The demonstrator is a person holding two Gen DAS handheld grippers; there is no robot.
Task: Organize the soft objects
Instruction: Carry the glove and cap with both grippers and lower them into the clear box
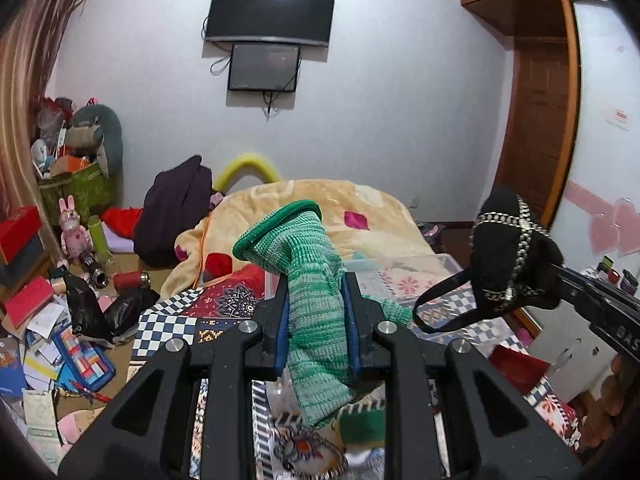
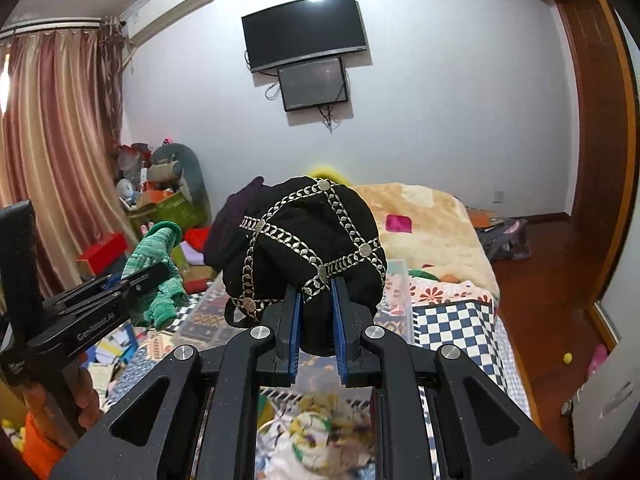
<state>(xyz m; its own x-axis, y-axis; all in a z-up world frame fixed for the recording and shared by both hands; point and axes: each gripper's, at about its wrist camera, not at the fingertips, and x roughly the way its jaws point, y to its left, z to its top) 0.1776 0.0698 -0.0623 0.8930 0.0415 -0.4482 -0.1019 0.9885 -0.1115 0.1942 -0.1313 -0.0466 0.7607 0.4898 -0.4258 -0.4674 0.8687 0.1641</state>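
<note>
Tongs on my left [image 1: 314,320] clench a green knitted sock [image 1: 304,280], long axis upright, cuff topmost; my right tongs [image 2: 316,316] grip a black chain-trimmed cap [image 2: 308,240], both above the bed [image 1: 168,328].

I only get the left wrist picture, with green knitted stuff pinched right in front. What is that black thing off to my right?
Observer: A black cap criss-crossed with silver chain trim, clamped in the right tool.
Operator: What is under it?
Observer: A clear plastic bin on the bed.
Operator: And my green piece, seen from there?
Observer: It hangs from the left tool, in the air, left of the cap.
</note>
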